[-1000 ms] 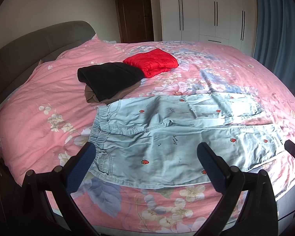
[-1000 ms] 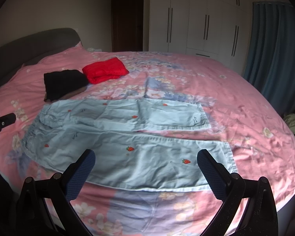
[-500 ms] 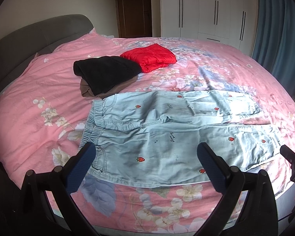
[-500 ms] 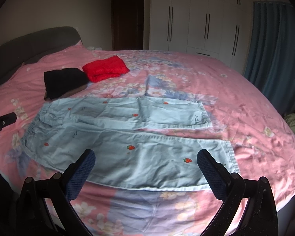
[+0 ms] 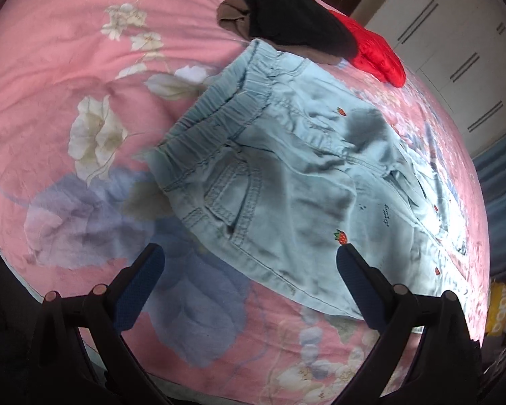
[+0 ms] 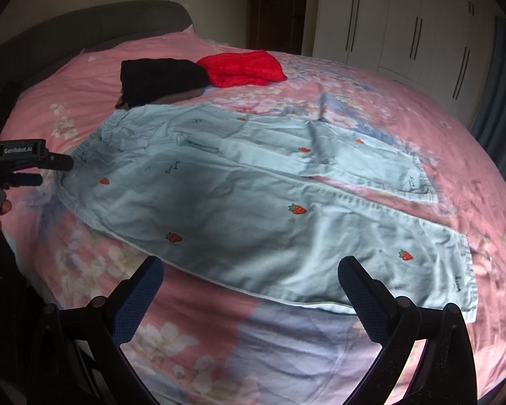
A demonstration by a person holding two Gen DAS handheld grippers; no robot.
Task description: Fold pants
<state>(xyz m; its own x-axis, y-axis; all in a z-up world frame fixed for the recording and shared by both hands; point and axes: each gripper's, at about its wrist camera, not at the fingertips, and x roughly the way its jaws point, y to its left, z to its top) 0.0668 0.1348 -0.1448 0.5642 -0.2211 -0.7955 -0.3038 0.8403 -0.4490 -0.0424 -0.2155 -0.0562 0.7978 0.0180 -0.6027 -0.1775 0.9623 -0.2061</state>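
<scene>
Pink flowered bedding covers the bed point(image 6: 371, 108), with white wardrobe doors point(image 6: 404, 23) on the far wall. Nearest, the left gripper point(image 5: 249, 273) hangs with fingers spread wide and empty over the near edge by the waistband, and the right gripper point(image 6: 249, 280) is likewise spread and empty over the lower leg. Light blue pants point(image 6: 239, 195) lie flat along the near edge, both legs laid out. Beyond them, toward the headboard, sit a folded black garment point(image 6: 158, 77) and a red one point(image 6: 243, 67).
</scene>
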